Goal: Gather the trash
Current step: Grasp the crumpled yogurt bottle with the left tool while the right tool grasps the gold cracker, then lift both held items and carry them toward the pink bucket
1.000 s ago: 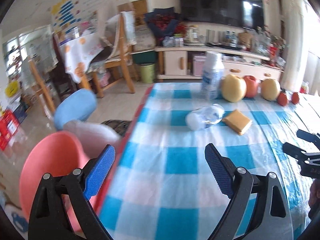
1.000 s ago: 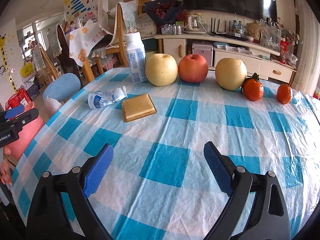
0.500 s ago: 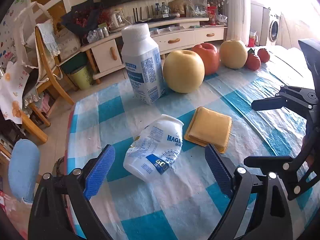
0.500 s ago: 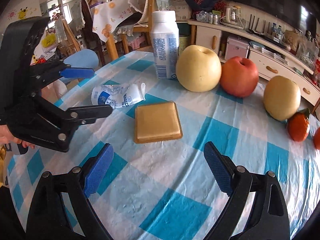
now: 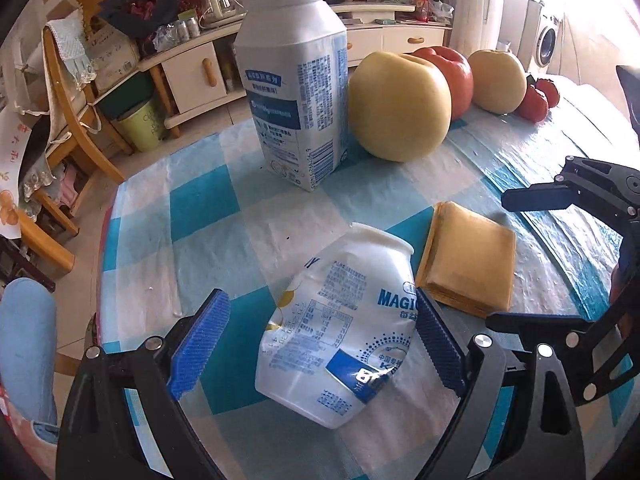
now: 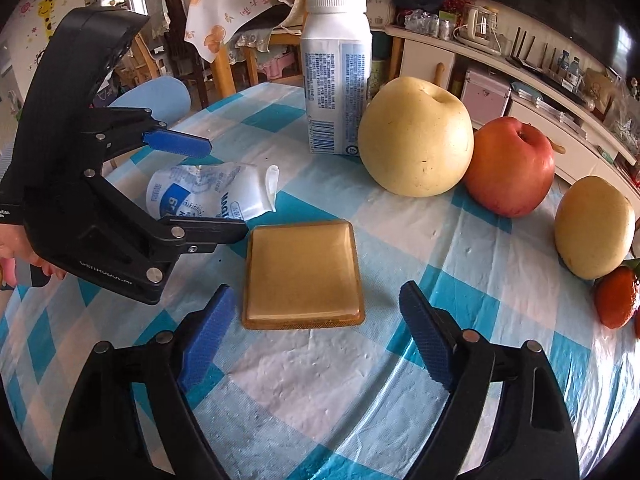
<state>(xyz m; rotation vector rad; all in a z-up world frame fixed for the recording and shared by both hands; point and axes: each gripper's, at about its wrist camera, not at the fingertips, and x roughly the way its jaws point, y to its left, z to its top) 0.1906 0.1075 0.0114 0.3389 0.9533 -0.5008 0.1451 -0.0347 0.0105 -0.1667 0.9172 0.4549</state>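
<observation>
Nothing collected yet: the crushed bottle (image 5: 340, 328) lies on its side on the checked counter (image 5: 208, 200), lower centre of the left wrist view, between the wide-open jaws of the left hand-held gripper (image 5: 318, 342), whose pads are not pressing on it. The right hand-held gripper (image 6: 316, 336) hangs over the tan square packet (image 6: 302, 274) at centre of its view; its jaws have just been closing a little but are clear of the packet, holding nothing. Both grabs and the carry-off are left; upright bottle (image 5: 296, 92) and fruit (image 5: 400, 106) at upper centre look untouched.

orange fruit (image 6: 616, 302) | cut off at right edge | label print unreadable
</observation>
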